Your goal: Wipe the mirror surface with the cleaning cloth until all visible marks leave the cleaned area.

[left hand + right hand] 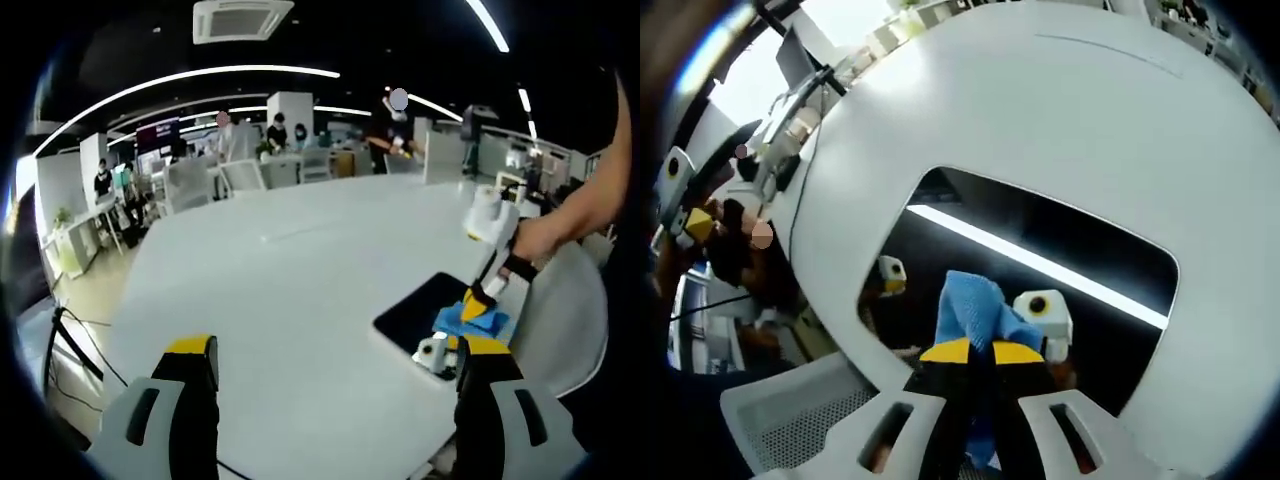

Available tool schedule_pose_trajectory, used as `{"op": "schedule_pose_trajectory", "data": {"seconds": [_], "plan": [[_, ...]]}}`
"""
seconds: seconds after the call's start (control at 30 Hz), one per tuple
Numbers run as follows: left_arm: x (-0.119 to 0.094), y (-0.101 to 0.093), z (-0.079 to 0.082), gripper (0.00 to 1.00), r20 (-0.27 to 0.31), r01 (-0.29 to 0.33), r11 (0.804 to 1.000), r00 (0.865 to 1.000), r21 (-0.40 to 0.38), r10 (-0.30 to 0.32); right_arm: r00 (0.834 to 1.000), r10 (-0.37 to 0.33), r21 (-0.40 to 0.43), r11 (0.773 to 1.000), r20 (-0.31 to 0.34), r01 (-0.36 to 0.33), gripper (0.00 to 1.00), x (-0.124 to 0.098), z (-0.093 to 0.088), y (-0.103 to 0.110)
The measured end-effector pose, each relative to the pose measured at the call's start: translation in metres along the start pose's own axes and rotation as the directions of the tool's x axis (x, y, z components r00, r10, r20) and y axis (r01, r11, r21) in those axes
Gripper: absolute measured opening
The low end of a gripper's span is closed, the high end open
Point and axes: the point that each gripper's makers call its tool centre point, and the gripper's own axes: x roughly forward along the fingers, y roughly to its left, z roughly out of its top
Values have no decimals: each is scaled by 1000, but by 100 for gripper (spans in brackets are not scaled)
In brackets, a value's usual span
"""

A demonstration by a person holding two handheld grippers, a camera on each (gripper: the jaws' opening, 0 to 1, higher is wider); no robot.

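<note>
the white table (290,290) carries everything, and on its near right part lies the mirror (425,310), a dark rounded slab, flat and face up. in the right gripper view the mirror (1040,290) reflects a bright ceiling strip running slantwise across it, along its longer way (no marks can be made out on the glass from here).

the right gripper (975,352) is the one on the job: its jaws stand pressed together on the cloth (975,310), a blue bunch that sticks out ahead of the tips and rests on the glass near the mirror's near edge. in the left gripper view the same cloth (470,322) sits at the mirror's near right corner, under the person's hand (545,235).

the left gripper (340,365) has its jaws wide apart over bare table, holding nothing, with the mirror off to its right.

so the uncleaned stretch lies ahead of the cloth; the next wipe would likely push forward along the long axis, keeping the cloth flat.
</note>
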Motion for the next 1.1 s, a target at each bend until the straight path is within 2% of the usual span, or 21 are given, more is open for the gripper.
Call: {"op": "schedule_pose_trajectory", "data": {"seconds": [0.37, 0.93, 1.1], "plan": [[1, -2, -10, 99, -19, 0, 1000, 1000, -7, 0, 1000, -9, 11, 1000, 14, 8, 0, 3, 15, -9], [5, -2, -10, 99, -29, 10, 1000, 1000, -8, -10, 998, -19, 9, 1000, 60, 18, 0, 6, 46, -30], [4, -2, -14, 99, -36, 9, 1000, 999, -12, -10, 996, 7, 38, 999, 83, -10, 0, 7, 53, -34]]}}
